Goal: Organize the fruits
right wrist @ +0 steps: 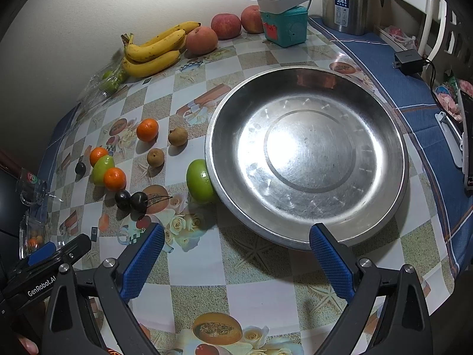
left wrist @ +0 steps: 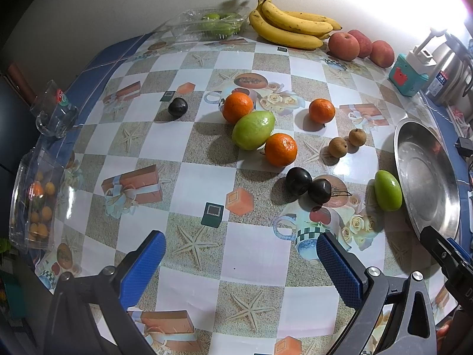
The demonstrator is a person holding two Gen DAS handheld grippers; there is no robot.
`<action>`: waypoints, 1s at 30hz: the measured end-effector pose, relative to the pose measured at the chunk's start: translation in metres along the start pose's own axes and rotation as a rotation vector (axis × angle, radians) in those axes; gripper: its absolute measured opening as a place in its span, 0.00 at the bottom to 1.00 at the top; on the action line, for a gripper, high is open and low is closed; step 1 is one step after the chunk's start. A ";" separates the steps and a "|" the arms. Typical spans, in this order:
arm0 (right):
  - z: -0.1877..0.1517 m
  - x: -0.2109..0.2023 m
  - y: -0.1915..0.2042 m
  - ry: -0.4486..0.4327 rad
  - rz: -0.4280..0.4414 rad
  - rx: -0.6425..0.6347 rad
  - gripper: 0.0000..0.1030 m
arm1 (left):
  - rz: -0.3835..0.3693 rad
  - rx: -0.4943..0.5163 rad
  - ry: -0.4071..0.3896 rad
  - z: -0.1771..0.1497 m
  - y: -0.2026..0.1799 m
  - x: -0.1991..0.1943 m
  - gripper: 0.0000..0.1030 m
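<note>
Left tongs (left wrist: 241, 261) and right tongs (right wrist: 236, 259) both wide, holding nothing, over the worktop (left wrist: 254, 254). Steel plate (right wrist: 307, 159) empty, just ahead of the right tongs. One green fruit (right wrist: 199, 182) touches its rim. Oranges (left wrist: 280, 150), dark plums (left wrist: 298, 181), larger green fruit (left wrist: 253, 130) loose mid-worktop. Bananas (left wrist: 291, 23) and peaches (left wrist: 344, 46) by the wall.

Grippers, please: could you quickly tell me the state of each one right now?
Left gripper: open, holding nothing.
Right gripper: open, holding nothing.
</note>
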State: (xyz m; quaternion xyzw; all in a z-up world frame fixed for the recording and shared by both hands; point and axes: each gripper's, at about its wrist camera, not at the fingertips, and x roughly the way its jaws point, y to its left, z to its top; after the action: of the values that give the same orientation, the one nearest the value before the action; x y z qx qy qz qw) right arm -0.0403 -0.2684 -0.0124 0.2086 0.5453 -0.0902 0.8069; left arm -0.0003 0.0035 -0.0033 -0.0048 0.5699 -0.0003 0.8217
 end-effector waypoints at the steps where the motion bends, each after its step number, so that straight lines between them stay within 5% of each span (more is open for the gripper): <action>1: 0.000 0.000 0.000 0.000 0.000 0.001 0.96 | -0.001 0.000 0.000 0.000 0.000 0.000 1.00; 25: 0.001 0.002 0.007 -0.001 0.017 -0.034 0.96 | -0.003 -0.050 -0.027 0.005 0.013 0.003 1.00; 29: 0.006 0.003 0.021 -0.015 0.056 -0.076 0.96 | -0.105 -0.155 -0.068 0.016 0.030 -0.001 1.00; 30: 0.008 0.002 0.025 -0.021 0.073 -0.083 0.96 | -0.141 -0.189 -0.004 0.020 0.032 0.001 1.00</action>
State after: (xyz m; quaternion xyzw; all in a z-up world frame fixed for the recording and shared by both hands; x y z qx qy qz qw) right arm -0.0234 -0.2490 -0.0059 0.1940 0.5322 -0.0402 0.8231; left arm 0.0185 0.0353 0.0020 -0.1222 0.5639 -0.0045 0.8167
